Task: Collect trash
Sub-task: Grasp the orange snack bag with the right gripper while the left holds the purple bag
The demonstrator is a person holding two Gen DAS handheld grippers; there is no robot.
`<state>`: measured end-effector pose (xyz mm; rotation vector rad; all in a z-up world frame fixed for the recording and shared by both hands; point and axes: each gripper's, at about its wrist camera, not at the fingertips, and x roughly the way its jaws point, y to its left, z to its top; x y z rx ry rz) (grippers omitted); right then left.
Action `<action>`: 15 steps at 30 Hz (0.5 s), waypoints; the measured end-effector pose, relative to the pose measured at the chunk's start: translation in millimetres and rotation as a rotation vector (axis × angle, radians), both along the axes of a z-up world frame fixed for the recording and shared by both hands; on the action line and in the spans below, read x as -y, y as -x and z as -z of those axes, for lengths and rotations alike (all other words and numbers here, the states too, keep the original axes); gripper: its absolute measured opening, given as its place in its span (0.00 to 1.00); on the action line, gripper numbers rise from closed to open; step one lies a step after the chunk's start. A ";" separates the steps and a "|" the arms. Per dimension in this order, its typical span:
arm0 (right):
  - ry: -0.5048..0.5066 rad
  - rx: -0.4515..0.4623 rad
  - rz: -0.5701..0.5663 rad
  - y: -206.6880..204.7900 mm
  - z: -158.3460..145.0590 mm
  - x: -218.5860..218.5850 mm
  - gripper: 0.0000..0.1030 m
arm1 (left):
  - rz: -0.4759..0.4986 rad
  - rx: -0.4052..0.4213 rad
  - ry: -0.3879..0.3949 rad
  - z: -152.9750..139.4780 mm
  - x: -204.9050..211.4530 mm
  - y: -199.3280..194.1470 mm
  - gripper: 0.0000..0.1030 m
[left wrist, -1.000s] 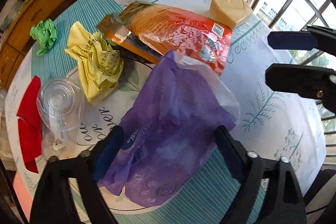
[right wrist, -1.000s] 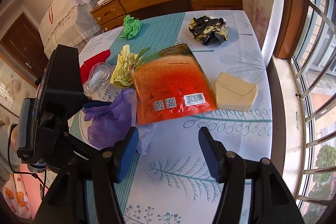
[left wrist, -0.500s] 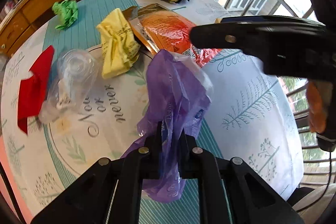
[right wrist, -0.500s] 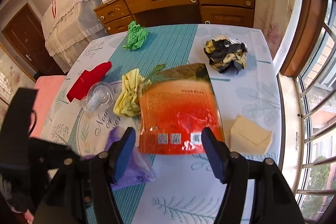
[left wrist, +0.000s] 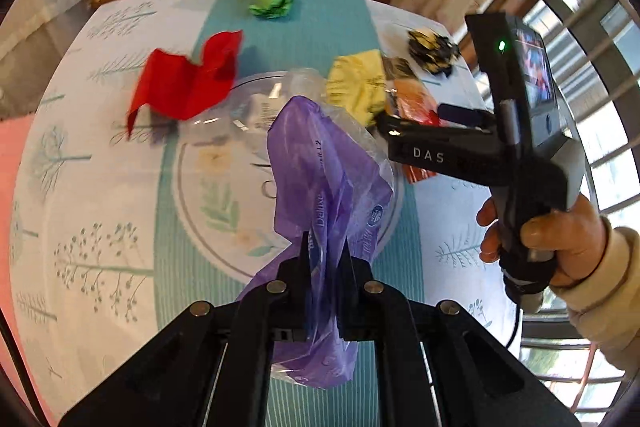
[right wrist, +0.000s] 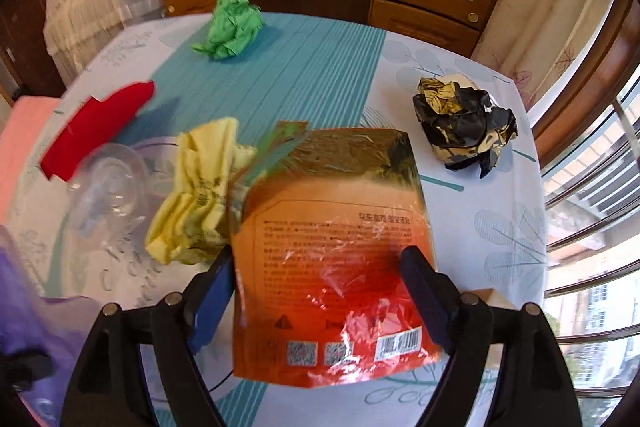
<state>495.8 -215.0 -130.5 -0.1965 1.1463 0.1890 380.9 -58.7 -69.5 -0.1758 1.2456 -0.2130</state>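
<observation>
Left gripper (left wrist: 325, 259): clamped tight on a crumpled purple plastic bag (left wrist: 326, 183), which hangs lifted above the table (left wrist: 100, 211).
Right gripper (right wrist: 316, 291): jaws wide and opening, straddling a flat orange-red foil pouch (right wrist: 332, 247) lying on the table; pads not pressing it.
Right hand (left wrist: 560, 243): wraps the gripper handle.
Other trash on the table: crumpled yellow paper (right wrist: 196, 195), green paper wad (right wrist: 232, 25), red folded sheet (right wrist: 96, 129), black-and-gold foil ball (right wrist: 464, 121), clear plastic cup (right wrist: 108, 183).

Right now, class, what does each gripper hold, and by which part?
The left gripper is shut on the purple plastic bag, pinching its bunched lower middle. The right gripper, jaws opening, straddles the orange pouch and holds nothing.
</observation>
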 end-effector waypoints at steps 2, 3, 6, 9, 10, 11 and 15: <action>0.009 0.011 0.013 -2.3 2.2 1.7 0.82 | -0.030 -0.006 0.010 0.4 -9.9 3.4 0.06; -0.001 0.009 0.020 -3.8 2.5 3.7 0.82 | -0.038 -0.010 0.014 2.8 -10.5 1.7 0.06; -0.034 -0.008 0.030 -7.1 3.1 8.3 0.77 | -0.060 -0.014 0.021 1.5 -20.9 9.3 0.06; -0.040 0.004 0.022 -6.0 -0.9 6.1 0.49 | -0.081 -0.017 0.033 -0.5 -30.5 16.9 0.06; -0.041 0.003 0.026 -4.9 -2.2 6.2 0.44 | -0.086 -0.017 0.039 -0.9 -32.5 18.4 0.06; -0.045 0.000 0.033 -4.4 -3.1 7.0 0.38 | -0.090 -0.016 0.042 -2.6 -34.4 21.1 0.06; -0.097 -0.016 0.089 4.6 -8.9 16.7 0.28 | -0.094 -0.005 0.050 -9.1 -41.5 29.3 0.06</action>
